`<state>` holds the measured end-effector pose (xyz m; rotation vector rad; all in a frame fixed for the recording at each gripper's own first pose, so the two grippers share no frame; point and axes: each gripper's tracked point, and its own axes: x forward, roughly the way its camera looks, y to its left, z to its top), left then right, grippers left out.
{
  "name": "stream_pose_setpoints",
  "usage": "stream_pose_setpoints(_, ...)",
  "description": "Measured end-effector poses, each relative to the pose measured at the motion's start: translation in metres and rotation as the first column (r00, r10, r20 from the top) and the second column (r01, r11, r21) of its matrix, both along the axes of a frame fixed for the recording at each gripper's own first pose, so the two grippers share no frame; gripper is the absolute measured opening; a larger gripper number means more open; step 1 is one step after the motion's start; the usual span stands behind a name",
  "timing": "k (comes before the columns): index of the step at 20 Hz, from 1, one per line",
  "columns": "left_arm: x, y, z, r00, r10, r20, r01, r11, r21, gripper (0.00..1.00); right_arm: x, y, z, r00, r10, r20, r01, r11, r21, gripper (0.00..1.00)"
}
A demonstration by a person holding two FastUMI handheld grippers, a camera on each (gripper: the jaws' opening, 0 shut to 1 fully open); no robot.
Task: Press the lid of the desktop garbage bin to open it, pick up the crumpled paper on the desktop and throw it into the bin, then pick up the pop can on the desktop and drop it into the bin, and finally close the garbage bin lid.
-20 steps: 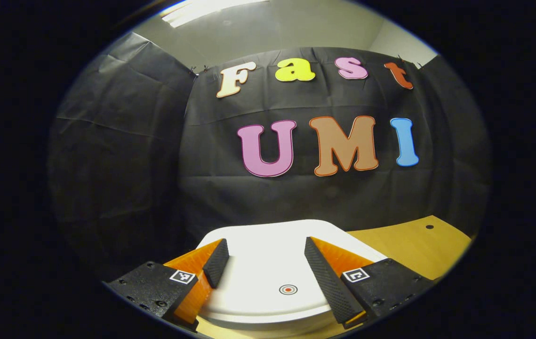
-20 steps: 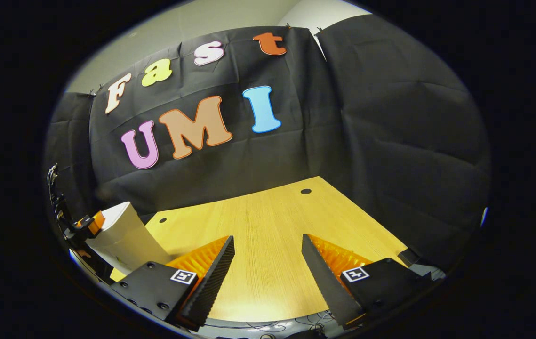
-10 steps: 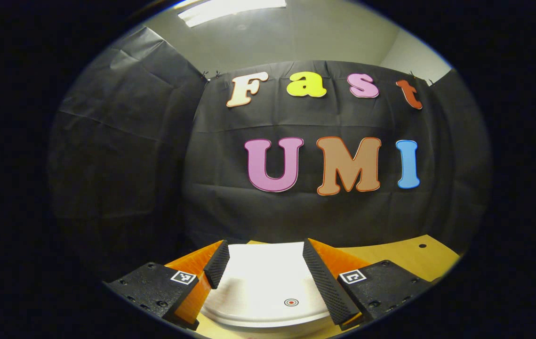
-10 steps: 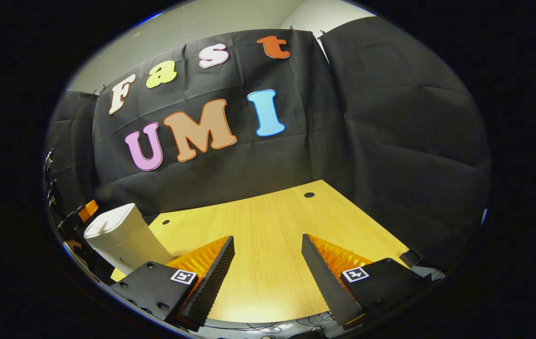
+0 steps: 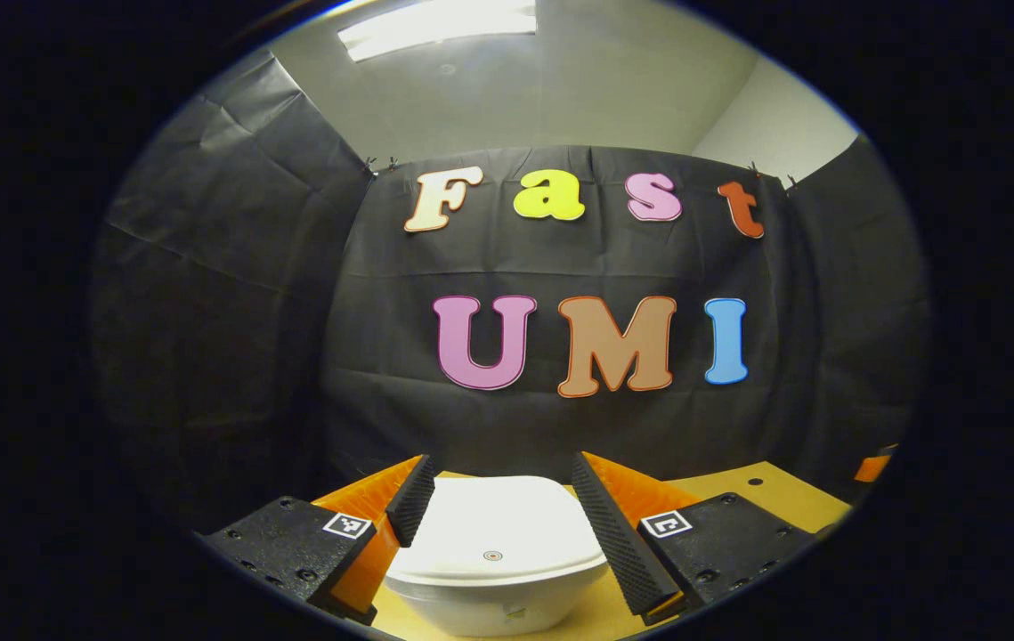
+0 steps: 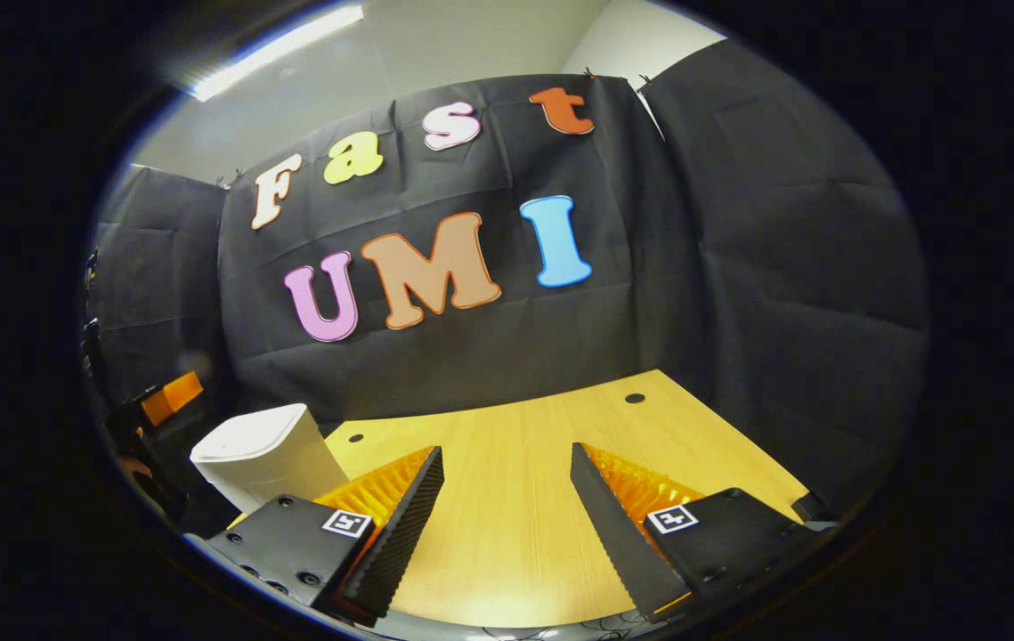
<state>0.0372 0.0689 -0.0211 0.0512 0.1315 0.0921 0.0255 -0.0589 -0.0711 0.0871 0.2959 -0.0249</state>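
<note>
Wooden desktop point(image 6: 515, 516) beside white bin point(image 6: 266, 454)

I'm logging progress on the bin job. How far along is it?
It looks finished or nearly so. Done: the bin has its lid shut, and the desktop ahead shows no paper or can. In hand: nothing; the left hand-held gripper and right hand-held gripper are open. The bin's contents are hidden.

A ceiling light panel point(image 5: 440, 20) glares overhead, a streaked flare in the right gripper view. The booth is dim, its cloth walls swallowing light. The counter point(image 6: 515, 534) shows a bright sheen near the camera. Fisheye bending curves the edges, where detail darkens and blurs.
</note>
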Motion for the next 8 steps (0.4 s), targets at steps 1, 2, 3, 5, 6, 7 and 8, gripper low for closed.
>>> stream_pose_setpoints(1,-0.005,-0.005,0.002,1.0,-0.01,0.001,0.01,1.0,0.002,0.94,0.002,0.004,0.002,1.0,0.007,0.01,-0.007,1.0,0.012,0.96)
stream_pose_setpoints(2,-0.008,-0.008,0.003,1.0,-0.017,0.003,0.017,1.0,0.001,0.94,0.002,0.007,0.003,1.0,0.012,0.02,-0.013,1.0,0.025,0.94)
stream_pose_setpoints(3,-0.012,-0.012,0.004,1.0,-0.025,0.004,0.025,1.0,-0.001,0.94,0.002,0.01,0.004,1.0,0.016,0.026,-0.017,0.999,0.036,0.94)
stream_pose_setpoints(5,-0.018,-0.017,0.002,0.999,-0.035,-0.005,0.035,0.999,-0.016,0.94,0.0,0.014,0.006,0.999,0.019,0.037,-0.021,0.999,0.046,0.96)
stream_pose_setpoints(6,-0.02,-0.02,0.001,0.999,-0.043,-0.008,0.042,0.999,-0.028,0.94,-0.003,0.014,0.006,0.999,0.018,0.042,-0.02,0.999,0.048,0.96)
stream_pose_setpoints(7,-0.023,-0.021,-0.002,0.999,-0.047,-0.011,0.046,0.998,-0.04,0.94,-0.006,0.014,0.006,0.999,0.015,0.046,-0.017,0.999,0.048,0.96)
stream_pose_setpoints(8,-0.024,-0.022,-0.004,0.999,-0.051,-0.015,0.051,0.997,-0.051,0.94,-0.008,0.015,0.006,0.999,0.012,0.05,-0.014,0.999,0.049,0.96)
